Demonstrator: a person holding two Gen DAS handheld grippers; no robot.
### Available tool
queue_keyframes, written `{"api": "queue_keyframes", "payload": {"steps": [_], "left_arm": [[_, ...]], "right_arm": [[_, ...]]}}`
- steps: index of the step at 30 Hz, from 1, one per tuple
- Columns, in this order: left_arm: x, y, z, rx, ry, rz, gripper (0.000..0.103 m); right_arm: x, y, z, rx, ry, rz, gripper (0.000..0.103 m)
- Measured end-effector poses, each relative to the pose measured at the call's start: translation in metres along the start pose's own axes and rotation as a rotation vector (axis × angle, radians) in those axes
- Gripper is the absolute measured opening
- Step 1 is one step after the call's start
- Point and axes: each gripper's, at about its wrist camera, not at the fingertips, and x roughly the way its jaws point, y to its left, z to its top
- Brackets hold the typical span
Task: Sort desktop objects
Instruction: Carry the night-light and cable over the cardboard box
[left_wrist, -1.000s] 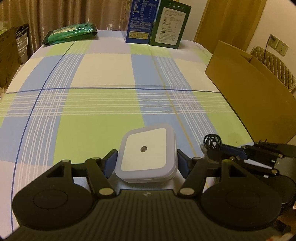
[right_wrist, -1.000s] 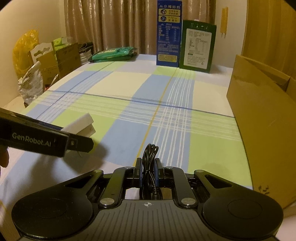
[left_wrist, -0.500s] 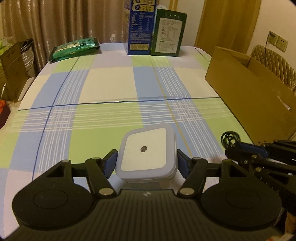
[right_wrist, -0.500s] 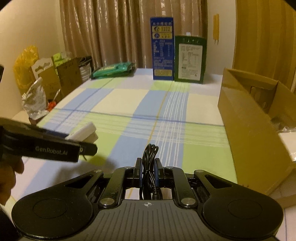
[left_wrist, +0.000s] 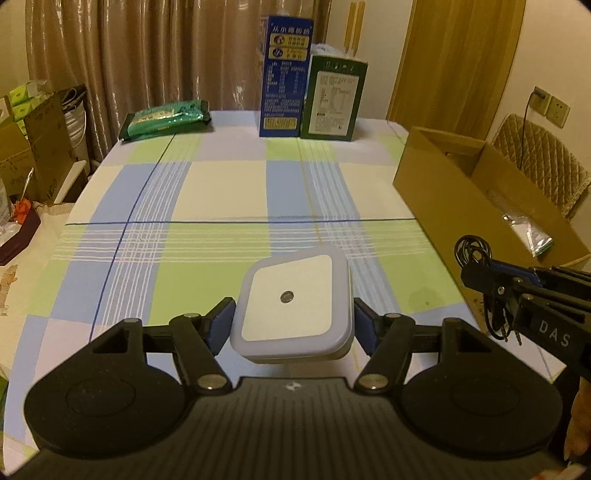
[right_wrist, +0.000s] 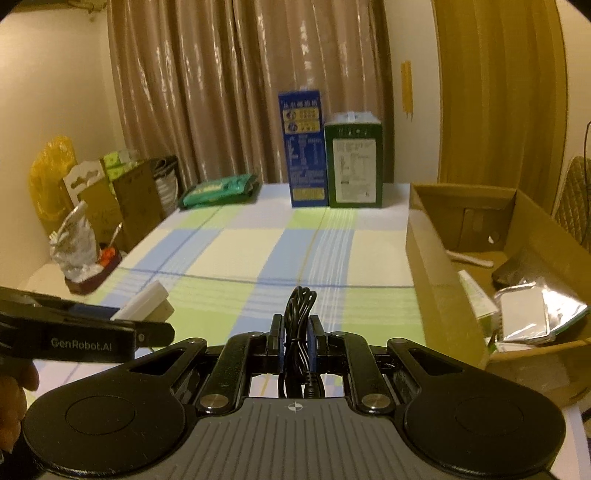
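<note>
Cardboard box (right_wrist: 436, 280), open-topped, is the landmark and largest item; it already contains foil packets and a white stick. Both loads are off the checked tablecloth (left_wrist: 221, 192), to the left of the box. Left gripper (left_wrist: 291, 325): jaws wide, clamped on the white square night light (left_wrist: 293, 306). Right gripper (right_wrist: 295, 332): jaws nearly closed, pinching the coiled black cable (right_wrist: 300, 317). Judgement: carry each clear over the box's near wall before releasing; cable first, since its loose plug ends dangle.

Dim, warm yellowish indoor light is tinting both views; fisheye distortion is bending the curtain (right_wrist: 236, 92) edges, and dark vignetting is rounding the corners.
</note>
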Motion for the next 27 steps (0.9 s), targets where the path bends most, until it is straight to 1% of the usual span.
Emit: {"api": "queue_keyframes", "payload": {"steps": [8,12,18,23,27], "left_arm": [[-0.027,-0.018,0.002,0.012,-0.032,-0.022,0.062],[-0.033,-0.027,0.003,0.019,-0.041,-0.029,0.062],[-0.039,-0.041,0.007,0.037,-0.049,-0.048,0.062],[-0.042,-0.060,0.014,0.056,-0.068,-0.089,0.062],[-0.042,-0.084,0.021,0.088,-0.083,-0.131,0.062]], "right_arm": [[-0.029,-0.001,0.011,0.013,-0.053,0.002,0.009],[-0.038,-0.002,0.014,0.015,-0.068,-0.002,0.009],[-0.053,-0.016,0.017,0.034,-0.091,-0.022,0.009],[-0.071,-0.037,0.023,0.061,-0.109,-0.078,0.009],[-0.086,-0.064,0.027,0.098,-0.129,-0.137,0.009]]}}
